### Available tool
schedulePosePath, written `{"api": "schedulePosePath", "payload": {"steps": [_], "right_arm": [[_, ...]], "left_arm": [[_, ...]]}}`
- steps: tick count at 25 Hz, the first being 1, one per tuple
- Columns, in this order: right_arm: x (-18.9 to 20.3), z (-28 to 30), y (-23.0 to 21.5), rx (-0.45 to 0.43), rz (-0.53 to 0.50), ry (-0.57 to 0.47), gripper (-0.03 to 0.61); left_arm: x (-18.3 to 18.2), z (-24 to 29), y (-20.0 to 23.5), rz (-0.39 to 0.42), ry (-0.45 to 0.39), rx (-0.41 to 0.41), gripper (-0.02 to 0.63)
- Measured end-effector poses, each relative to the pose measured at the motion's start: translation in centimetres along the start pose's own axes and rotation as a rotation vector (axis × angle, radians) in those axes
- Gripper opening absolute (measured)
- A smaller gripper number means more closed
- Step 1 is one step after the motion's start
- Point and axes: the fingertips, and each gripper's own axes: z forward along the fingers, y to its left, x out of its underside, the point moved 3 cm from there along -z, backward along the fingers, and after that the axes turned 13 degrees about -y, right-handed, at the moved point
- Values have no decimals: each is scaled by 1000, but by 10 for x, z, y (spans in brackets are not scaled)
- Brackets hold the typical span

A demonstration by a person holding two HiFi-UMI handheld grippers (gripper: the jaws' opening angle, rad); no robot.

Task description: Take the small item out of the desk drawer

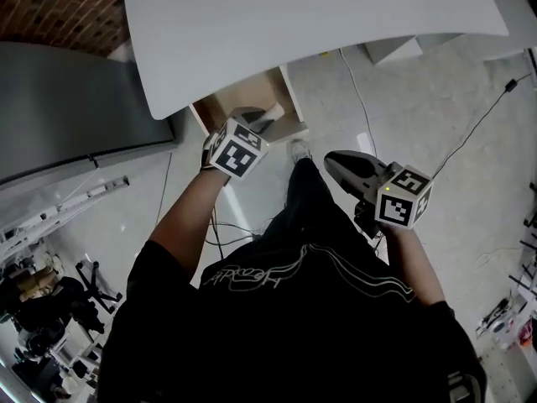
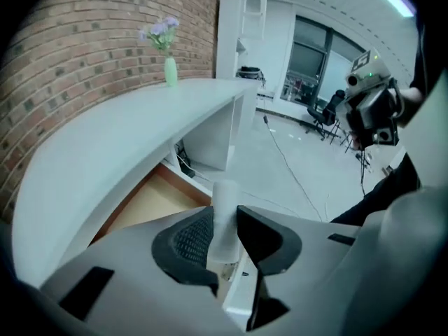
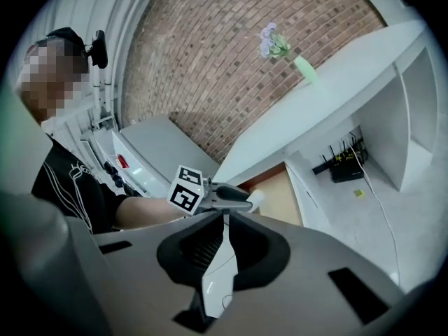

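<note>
Left gripper (image 2: 224,219): you pinch a small white cylinder (image 2: 226,191) at the open wooden drawer (image 2: 150,203) front edge.
Right gripper (image 3: 225,222): jaws pressed together, empty, with open grey floor (image 1: 419,99) around.

You've got no words or numbers you can actually read here. The white looping script (image 1: 252,280) across your black shirt (image 1: 277,342) looks like lettering, but in the head view it sits upside down and too loose to spell out. The cubes on your left gripper (image 1: 265,117) and right gripper (image 1: 332,160) carry only black-and-white square patterns, no letters
</note>
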Motion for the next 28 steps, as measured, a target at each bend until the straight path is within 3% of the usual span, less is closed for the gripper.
{"api": "schedulePosePath", "payload": {"steps": [9, 19, 24, 28], "right_arm": [[-54, -20, 82, -25, -176, -102, 55], [-69, -54, 166, -55, -321, -164, 55], [-84, -68, 209, -80, -389, -222, 55], [-89, -75, 238, -99, -440, -255, 55]], "left_arm": [[-75, -140, -70, -245, -290, 45, 124], [-143, -264, -122, -410, -615, 111, 124], [-161, -308, -136, -394, -746, 71, 124], [-169, -330, -149, -337, -792, 66, 124]]}}
